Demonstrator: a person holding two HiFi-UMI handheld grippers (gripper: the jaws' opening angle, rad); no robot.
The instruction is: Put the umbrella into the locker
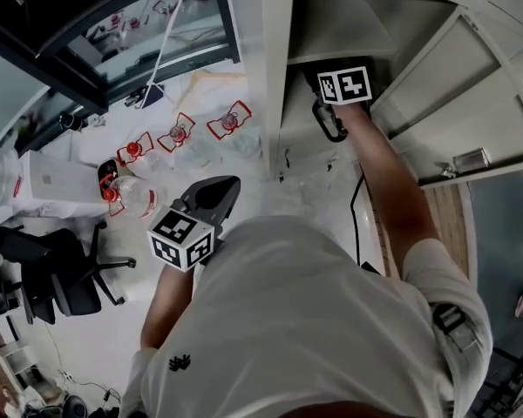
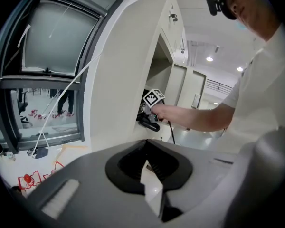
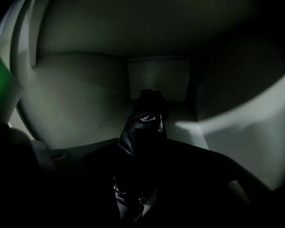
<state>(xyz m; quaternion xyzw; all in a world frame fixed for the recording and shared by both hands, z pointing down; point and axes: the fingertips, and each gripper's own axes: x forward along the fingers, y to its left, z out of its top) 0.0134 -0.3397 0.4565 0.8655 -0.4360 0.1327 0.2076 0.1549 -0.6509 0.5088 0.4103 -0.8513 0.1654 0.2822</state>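
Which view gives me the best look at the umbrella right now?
The right gripper view: the umbrella runs out from the right gripper into the locker, dark folded fabric mid-frame. The head view shows only a black loop under that gripper, perhaps its strap; the left gripper view, a small dark shape there.

No legible text; shirt logo (image 1: 179,362) perhaps print, too small.

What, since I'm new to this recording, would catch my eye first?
The right gripper reaches into the open locker, shut on a black folded umbrella pointing at the back wall. The left gripper, shut and empty, hangs in front of the person's torso.
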